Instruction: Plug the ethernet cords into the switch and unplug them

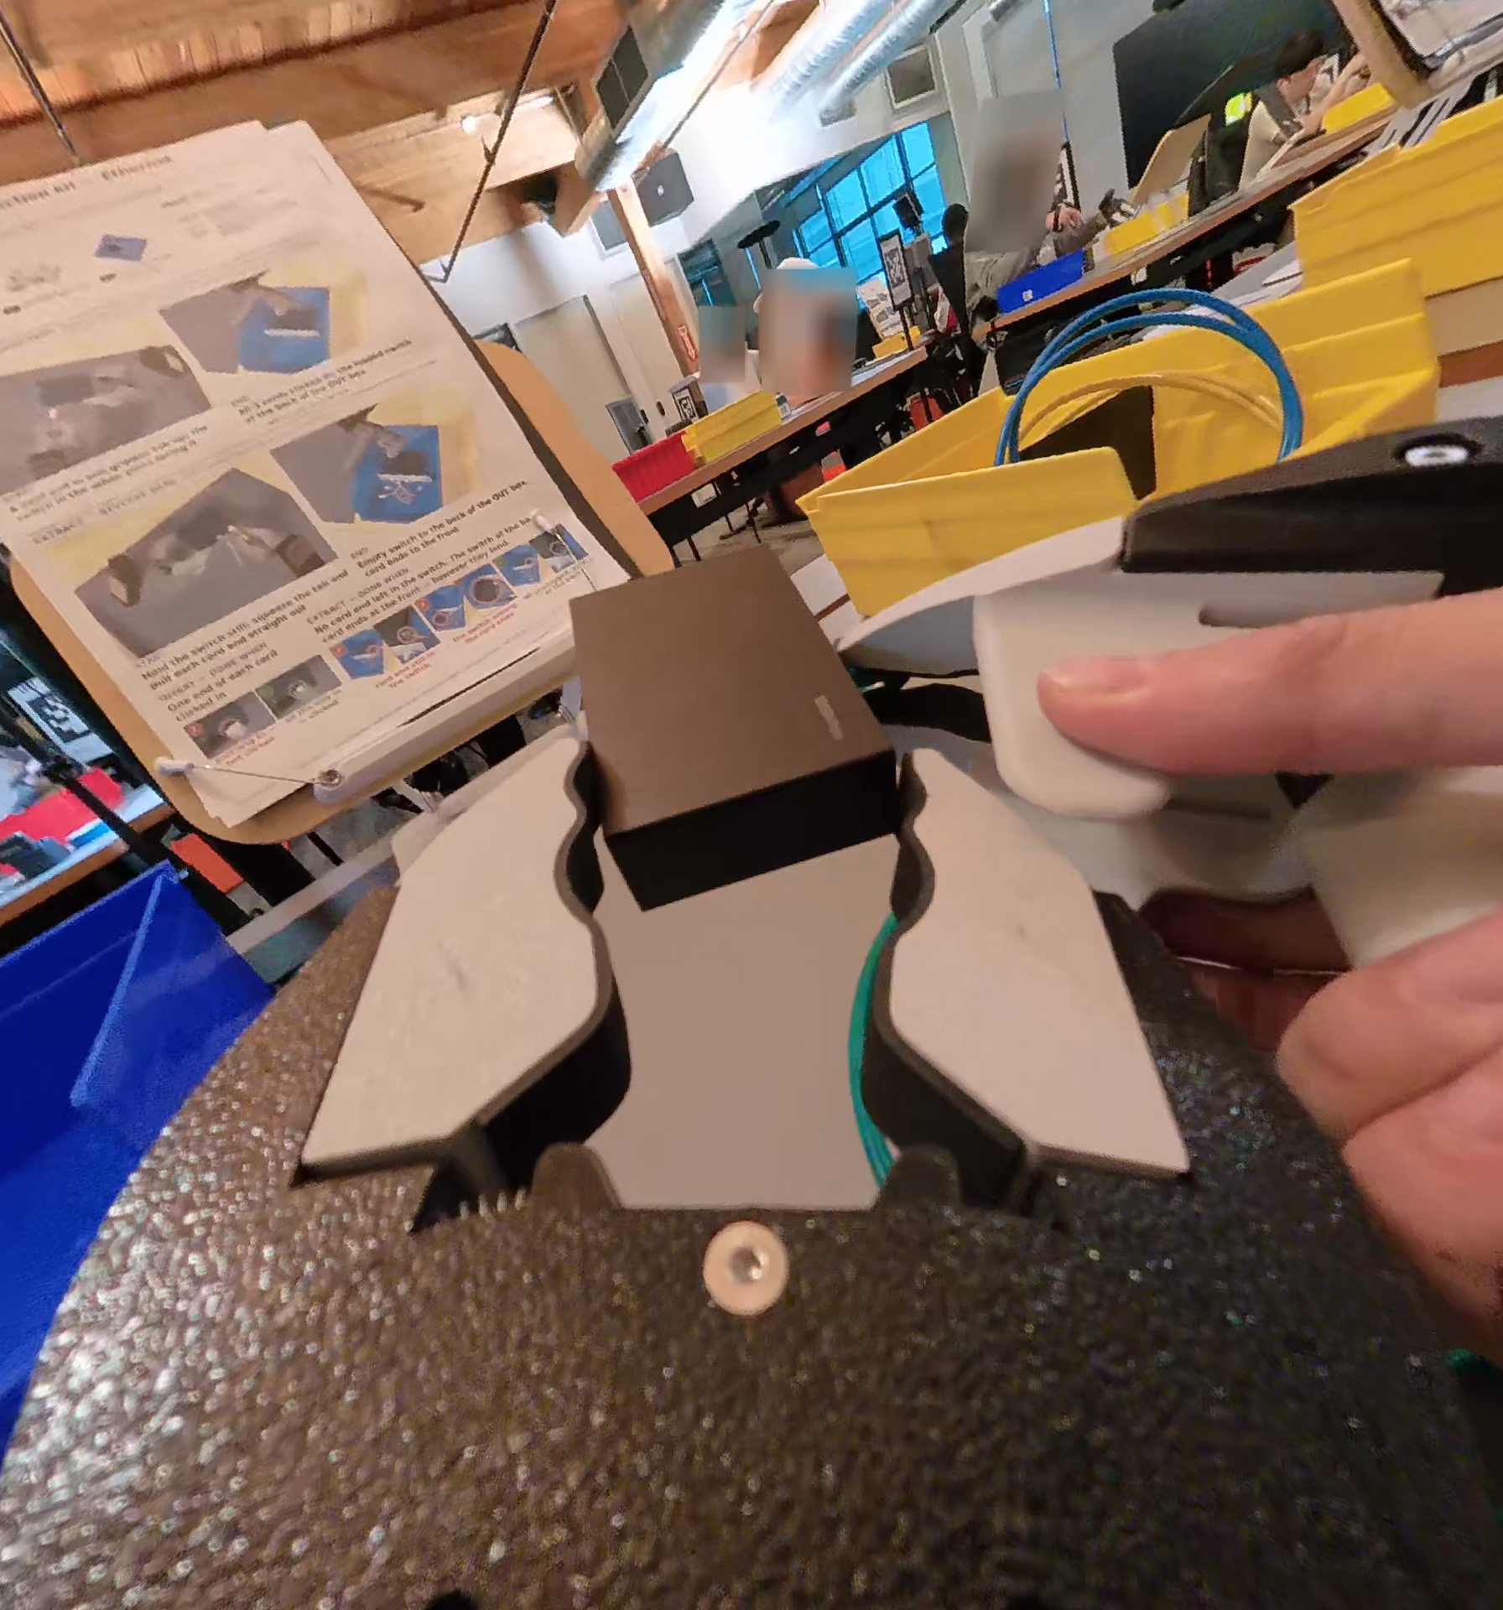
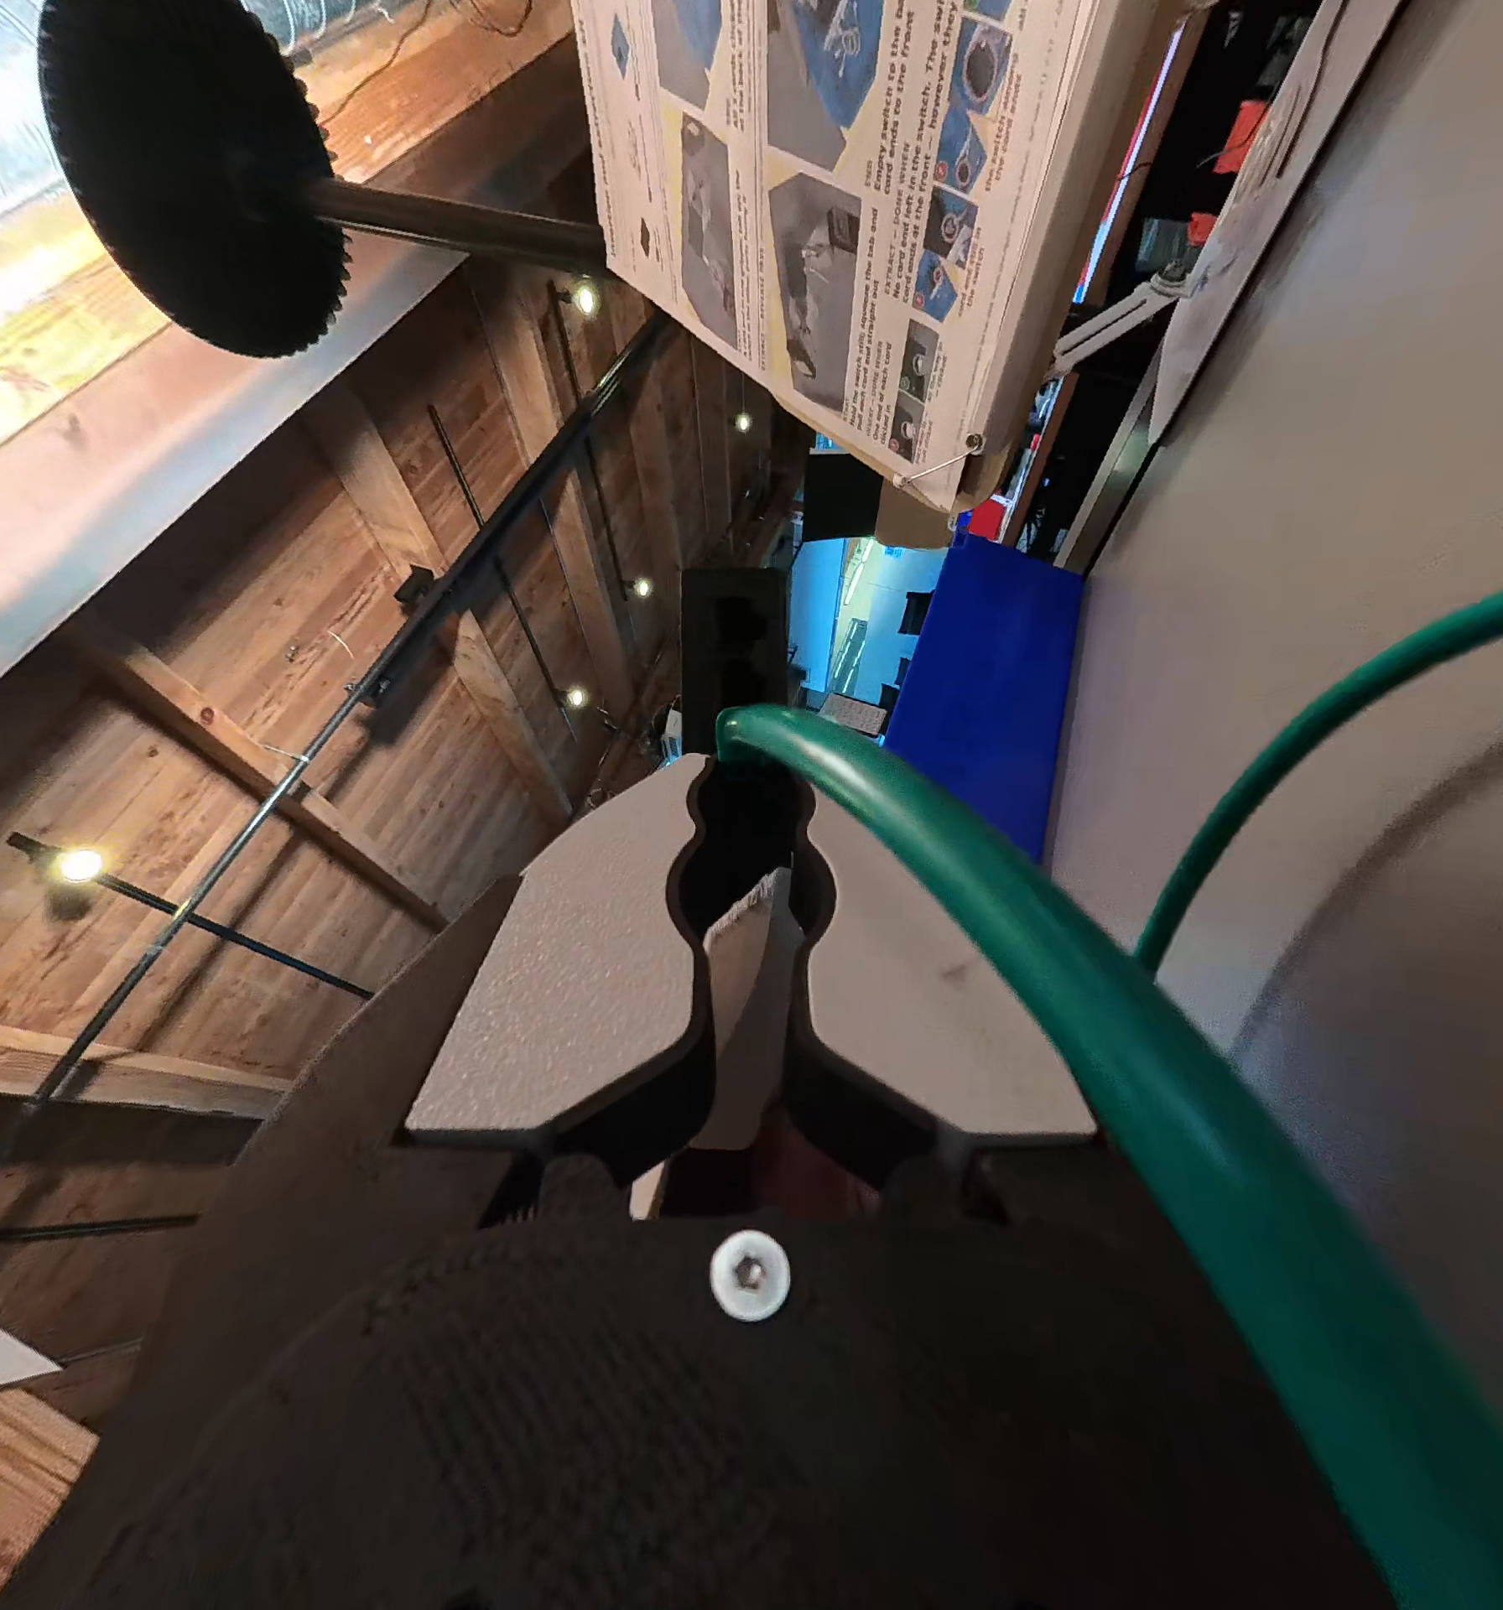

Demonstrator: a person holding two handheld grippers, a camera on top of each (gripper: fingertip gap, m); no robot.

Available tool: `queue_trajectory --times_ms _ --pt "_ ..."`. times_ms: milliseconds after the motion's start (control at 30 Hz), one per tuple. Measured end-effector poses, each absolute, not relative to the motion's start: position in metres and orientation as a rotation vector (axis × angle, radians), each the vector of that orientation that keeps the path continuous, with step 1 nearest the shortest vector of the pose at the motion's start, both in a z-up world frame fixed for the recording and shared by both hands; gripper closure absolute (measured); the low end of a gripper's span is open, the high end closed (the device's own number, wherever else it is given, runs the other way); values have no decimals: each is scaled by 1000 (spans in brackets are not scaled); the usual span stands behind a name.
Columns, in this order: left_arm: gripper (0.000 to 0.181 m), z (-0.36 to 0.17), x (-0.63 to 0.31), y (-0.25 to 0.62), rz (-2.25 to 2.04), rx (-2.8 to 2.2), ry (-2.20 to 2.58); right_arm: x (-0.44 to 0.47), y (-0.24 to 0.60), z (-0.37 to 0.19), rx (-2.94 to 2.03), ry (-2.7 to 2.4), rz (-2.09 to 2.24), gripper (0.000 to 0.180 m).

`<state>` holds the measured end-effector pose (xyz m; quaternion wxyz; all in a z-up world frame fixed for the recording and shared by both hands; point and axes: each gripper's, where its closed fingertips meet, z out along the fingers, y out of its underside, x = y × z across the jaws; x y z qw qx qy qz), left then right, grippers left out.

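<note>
- My left gripper (image 1: 744, 806) holds the switch (image 1: 722, 697) by its near end, fingers set about as wide as the box and pressing both sides. The switch's long axis runs straight out ahead of the gripper, lifted off the tabletop.
- My right gripper (image 2: 752, 788) is turned on its side, fingers drawn in narrow on the plug end of the green cord (image 2: 1036, 941). The plug itself is hidden in shadow between the tips; only the cord arching out and back is plain.
- In the right wrist view the switch's port face (image 2: 735, 645) stands dead ahead, just beyond the fingertips, its row of ports running in line with the gap between my fingers. I cannot tell whether the plug has entered a port or sits just short of it.
- In the left wrist view the right gripper shows at the switch's right flank, a hand (image 1: 1384, 958) around it; that arm is the one doing the fine work, the left only steadies.
- My guess: plug axis must stay square to the port face; any tilt will jam the clip.
- A blue cord (image 1: 1166, 348) lies coiled in a yellow bin (image 1: 948, 514) beyond.
</note>
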<state>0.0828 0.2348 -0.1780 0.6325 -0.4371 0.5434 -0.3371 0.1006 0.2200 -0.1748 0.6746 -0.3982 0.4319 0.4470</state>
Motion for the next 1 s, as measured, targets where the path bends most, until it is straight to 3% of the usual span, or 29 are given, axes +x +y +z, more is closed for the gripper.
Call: queue_trajectory --times_ms 1000 --pt "117 -198 90 234 -735 -1159 1304 110 220 -192 -957 996 972 171"
